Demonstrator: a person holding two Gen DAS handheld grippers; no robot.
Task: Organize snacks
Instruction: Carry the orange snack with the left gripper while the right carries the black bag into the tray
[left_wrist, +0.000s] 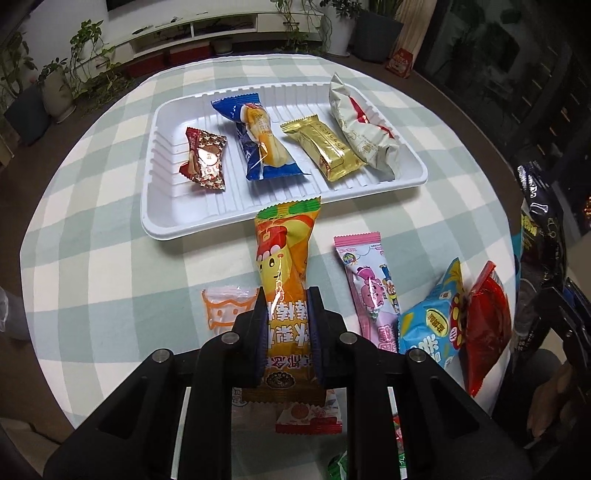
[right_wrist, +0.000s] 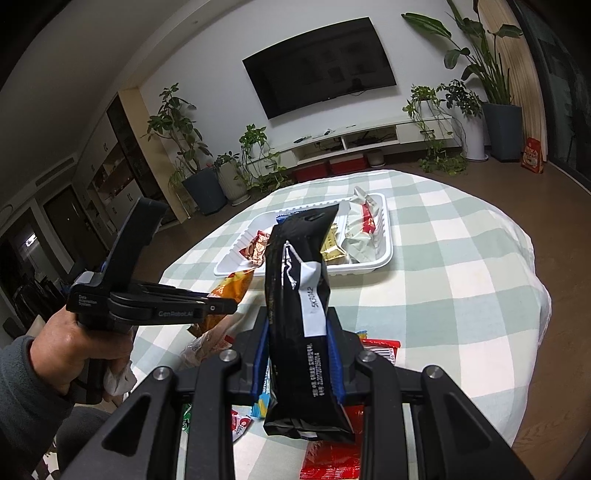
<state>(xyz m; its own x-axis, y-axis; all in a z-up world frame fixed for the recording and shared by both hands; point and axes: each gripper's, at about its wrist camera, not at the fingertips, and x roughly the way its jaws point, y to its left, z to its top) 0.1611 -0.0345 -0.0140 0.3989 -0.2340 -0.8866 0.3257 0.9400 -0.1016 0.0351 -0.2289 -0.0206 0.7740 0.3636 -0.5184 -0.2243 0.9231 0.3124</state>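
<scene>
Left wrist view: left claw (left_wrist: 286, 325) clamped tight on the orange snack packet (left_wrist: 284, 266), pads pinching its lower-middle, top seal pointing far toward the white tray (left_wrist: 159, 206). The packet looks lifted off the desk (left_wrist: 110, 221). Judged light, soft, air-puffed film, probably slippery; a mid-body pinch suits it, too hard a squeeze could crush the contents. The tray holds four wrapped snacks: red-gold candy (left_wrist: 205, 160) left, blue packet (left_wrist: 260, 142), gold bar (left_wrist: 328, 149), white-red packet (left_wrist: 364, 129) right. Loose on the near desk: pink stick (left_wrist: 369, 284), light blue bag (left_wrist: 432, 325), red packet (left_wrist: 484, 325), clear orange-print wrapper (left_wrist: 225, 310).

Right wrist view: right claw (right_wrist: 297, 354) closed partway on a black packet (right_wrist: 299, 306), blue pads gripping both long edges near the middle, packet upright above the desk. It seems a stiff-ish, glossy foil bar, light; edge grip looks secure. A hand (right_wrist: 74, 350) holds the left claw at left, orange packet in it. Tray sits far centre.
</scene>
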